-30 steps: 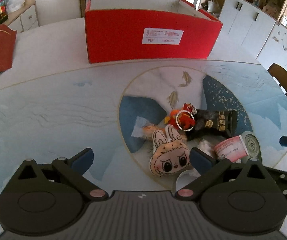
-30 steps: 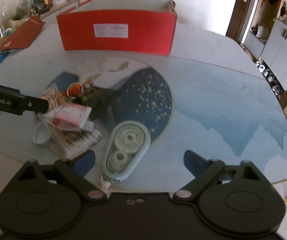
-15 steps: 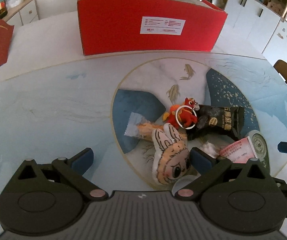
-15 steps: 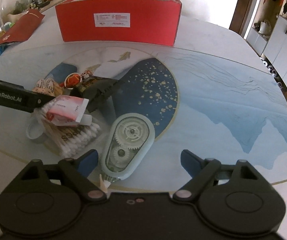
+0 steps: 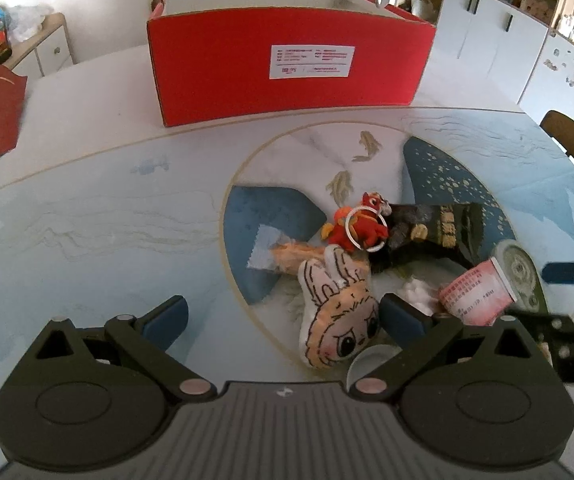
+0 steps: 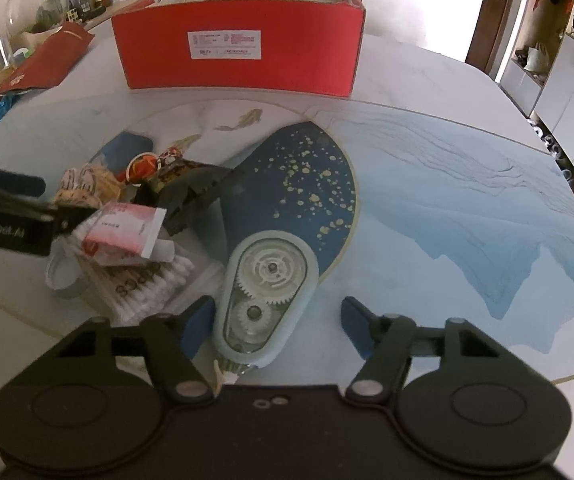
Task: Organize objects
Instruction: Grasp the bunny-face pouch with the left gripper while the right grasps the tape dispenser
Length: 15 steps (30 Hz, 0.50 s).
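Now my right gripper, frame bottom centre, closing around correction tape dispenser, pads not yet pressing; left gripper wide open beside bunny plush.

1. The box is bright red with a white printed label.
2. The surface shows pale blue waves, a navy patch flecked with gold, and golden fish.
3. The plush rabbit is cream with dark outlines.
4. The tape dispenser is pale blue-grey with clear gears.
5. The snack packet is black with gold print.
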### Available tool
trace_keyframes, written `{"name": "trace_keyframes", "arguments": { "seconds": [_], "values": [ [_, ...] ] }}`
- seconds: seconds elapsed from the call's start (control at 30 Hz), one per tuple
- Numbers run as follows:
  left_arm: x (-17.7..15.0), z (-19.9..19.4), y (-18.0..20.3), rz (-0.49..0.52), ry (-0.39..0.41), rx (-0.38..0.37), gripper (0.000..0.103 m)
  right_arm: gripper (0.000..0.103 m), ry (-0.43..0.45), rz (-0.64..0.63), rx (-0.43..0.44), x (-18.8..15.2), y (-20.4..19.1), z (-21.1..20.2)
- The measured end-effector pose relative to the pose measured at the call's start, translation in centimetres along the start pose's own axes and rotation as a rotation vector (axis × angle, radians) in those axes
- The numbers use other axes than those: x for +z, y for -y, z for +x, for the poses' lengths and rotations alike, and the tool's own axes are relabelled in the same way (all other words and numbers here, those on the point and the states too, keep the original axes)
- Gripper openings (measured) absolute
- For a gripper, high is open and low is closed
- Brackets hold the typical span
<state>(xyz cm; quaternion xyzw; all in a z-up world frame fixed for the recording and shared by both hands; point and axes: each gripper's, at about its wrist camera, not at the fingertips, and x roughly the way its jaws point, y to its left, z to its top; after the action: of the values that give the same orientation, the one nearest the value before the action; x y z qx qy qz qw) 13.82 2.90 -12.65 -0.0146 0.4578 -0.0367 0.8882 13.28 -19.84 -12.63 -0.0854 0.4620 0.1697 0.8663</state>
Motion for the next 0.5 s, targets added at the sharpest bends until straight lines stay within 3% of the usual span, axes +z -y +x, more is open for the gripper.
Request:
{"name": "trace_keyframes", "arguments": {
  "seconds": [0.13,0.23,0.3,0.37,0.5],
  "values": [
    [-0.5,-0.6,0.0,-0.011,0.01,-0.038,0.085,0.054,0.013,0.034,-0.017,0.2,1.1,0.1],
    [-0.6,-1.0,0.4,0.0,0.013,-0.074,0.066,0.042,0.019,0.05,-0.029,0.4,1.8,0.1],
    [-0.5,-1.1,0.5,-0.005,0.009,-0.099,0.051,0.041,0.021,0.054,-0.028,0.5,2.1,0.1],
    [-0.5,-1.2,0.7,-0.009,0.005,-0.123,0.042,0.041,0.023,0.051,-0.029,0.4,2.1,0.1],
    [-0.4,-1.4,0.9,-0.01,-0.003,-0.128,0.038,0.041,0.028,0.056,-0.032,0.4,2.3,-0.1]
  ]
}}
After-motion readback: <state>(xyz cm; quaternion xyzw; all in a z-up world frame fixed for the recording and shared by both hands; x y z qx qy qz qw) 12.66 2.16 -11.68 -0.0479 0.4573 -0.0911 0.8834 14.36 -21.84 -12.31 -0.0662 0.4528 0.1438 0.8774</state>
